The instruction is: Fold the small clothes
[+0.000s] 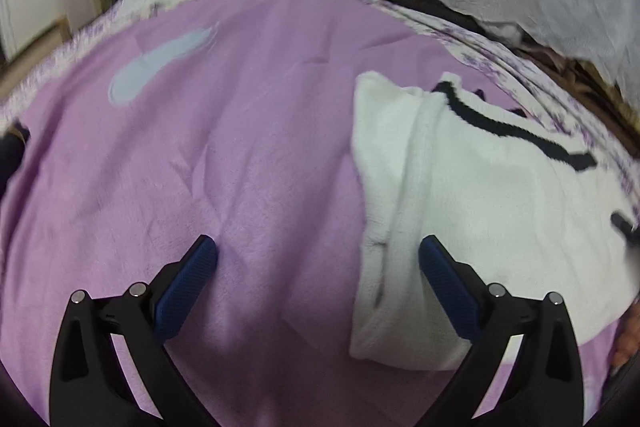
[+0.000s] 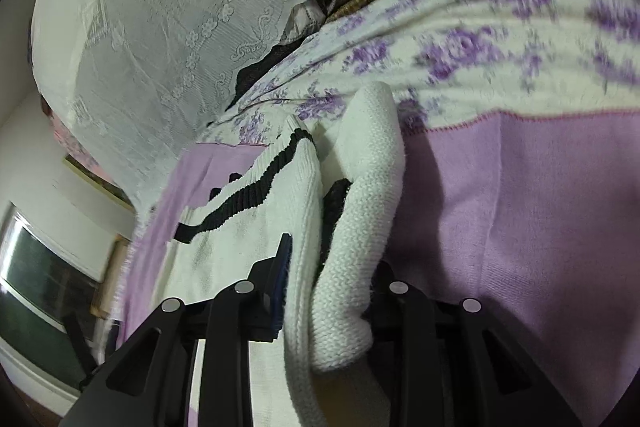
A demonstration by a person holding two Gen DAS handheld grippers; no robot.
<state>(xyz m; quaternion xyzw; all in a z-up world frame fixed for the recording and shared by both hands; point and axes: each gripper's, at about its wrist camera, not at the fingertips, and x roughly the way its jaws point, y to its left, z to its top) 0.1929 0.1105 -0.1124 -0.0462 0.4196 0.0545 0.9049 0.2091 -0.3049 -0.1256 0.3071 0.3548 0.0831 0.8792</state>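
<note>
Right now my right gripper (image 2: 320,267) jaws pinch the white knit sweater (image 2: 352,227), while my left gripper (image 1: 318,255) jaws gape empty over the purple blanket (image 1: 200,167)

Two wrist fisheyes, both angled down at the bed.
Left view sits higher over the purple blanket (image 1: 240,147); right is close up; both share the white sweater (image 1: 480,207) (image 2: 304,227).
</note>
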